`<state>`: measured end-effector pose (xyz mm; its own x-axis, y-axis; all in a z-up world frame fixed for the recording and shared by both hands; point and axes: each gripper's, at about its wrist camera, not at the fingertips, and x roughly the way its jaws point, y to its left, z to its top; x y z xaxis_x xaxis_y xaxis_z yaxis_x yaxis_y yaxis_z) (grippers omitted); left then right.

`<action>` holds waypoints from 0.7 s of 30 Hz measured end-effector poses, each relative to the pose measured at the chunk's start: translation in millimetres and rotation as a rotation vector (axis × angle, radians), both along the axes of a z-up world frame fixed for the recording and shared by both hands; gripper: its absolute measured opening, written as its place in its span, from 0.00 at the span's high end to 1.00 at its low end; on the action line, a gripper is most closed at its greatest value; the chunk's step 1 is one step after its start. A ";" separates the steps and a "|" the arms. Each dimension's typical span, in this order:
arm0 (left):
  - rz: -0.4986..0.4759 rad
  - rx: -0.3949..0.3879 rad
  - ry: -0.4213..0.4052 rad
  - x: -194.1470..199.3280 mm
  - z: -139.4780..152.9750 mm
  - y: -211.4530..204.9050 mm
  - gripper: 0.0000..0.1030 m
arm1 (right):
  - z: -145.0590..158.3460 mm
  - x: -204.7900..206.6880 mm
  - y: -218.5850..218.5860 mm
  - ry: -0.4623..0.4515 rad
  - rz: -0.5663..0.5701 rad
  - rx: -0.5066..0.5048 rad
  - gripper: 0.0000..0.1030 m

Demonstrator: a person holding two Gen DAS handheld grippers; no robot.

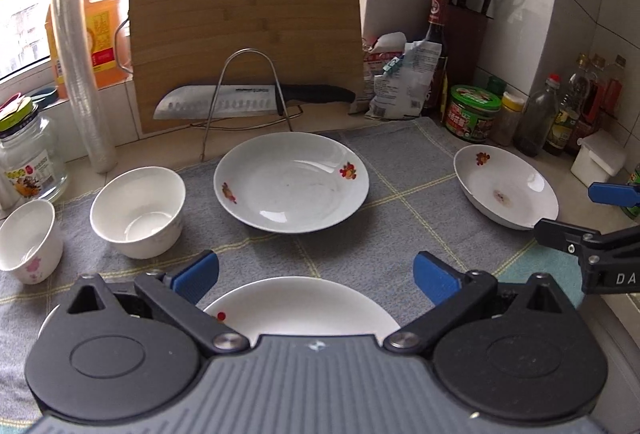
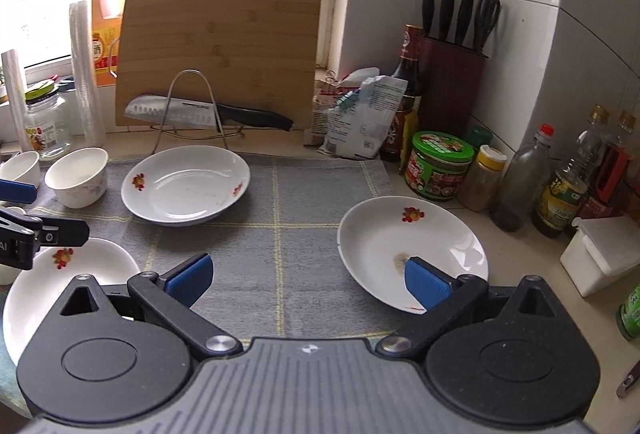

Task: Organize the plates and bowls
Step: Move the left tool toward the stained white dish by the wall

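Observation:
Three white plates with red flower prints lie on a grey cloth point(image 1: 420, 234). One plate point(image 1: 291, 182) point(image 2: 186, 190) is at the back middle. Another plate point(image 1: 506, 186) point(image 2: 400, 234) lies at the right. The third plate point(image 1: 300, 302) point(image 2: 60, 282) lies nearest, just under my left gripper point(image 1: 316, 274) point(image 2: 60, 210), which is open and empty. My right gripper point(image 2: 308, 282) point(image 1: 566, 208) is open too, with its right pad point(image 2: 426, 286) over the right plate's near rim. Two white bowls point(image 1: 138, 210) point(image 1: 28, 238) stand at the left.
A bamboo cutting board point(image 1: 244, 30) leans at the back behind a knife point(image 1: 224, 100) on a wire rack. A glass jar point(image 1: 28, 158) and film roll point(image 1: 80, 74) stand left. A green-lidded tub point(image 2: 438, 164), bottles point(image 2: 520, 182), knife block point(image 2: 452, 90) and white box point(image 2: 600, 254) crowd the right.

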<state>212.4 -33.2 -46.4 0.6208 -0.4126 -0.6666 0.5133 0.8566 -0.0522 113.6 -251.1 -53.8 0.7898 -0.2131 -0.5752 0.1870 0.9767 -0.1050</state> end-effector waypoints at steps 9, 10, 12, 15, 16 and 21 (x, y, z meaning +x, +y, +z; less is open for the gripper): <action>-0.022 0.026 0.018 14.8 4.4 -61.7 0.01 | -27.4 0.9 -75.0 0.035 -0.015 0.024 0.00; -0.024 0.033 0.022 16.1 4.8 -70.8 0.01 | -30.3 0.5 -83.8 0.035 -0.014 0.027 0.00; -0.029 0.039 0.026 18.8 5.5 -86.8 0.01 | -36.1 -1.2 -100.2 0.040 0.006 0.044 0.00; -0.047 0.043 0.040 23.9 4.5 -112.6 0.01 | -46.4 -0.1 -121.9 0.054 0.028 0.057 0.00; -0.056 0.048 0.043 24.6 3.6 -121.2 0.01 | -49.0 0.1 -127.3 0.057 0.033 0.060 0.00; -0.151 0.104 0.042 23.3 0.1 -160.5 0.01 | -63.6 1.5 -144.2 0.075 0.061 0.082 0.00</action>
<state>235.7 -193.7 -46.4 0.5280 -0.4260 -0.7347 0.6353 0.7722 0.0088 115.2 -395.4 -117.4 0.7536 -0.1163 -0.6470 0.1219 0.9919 -0.0363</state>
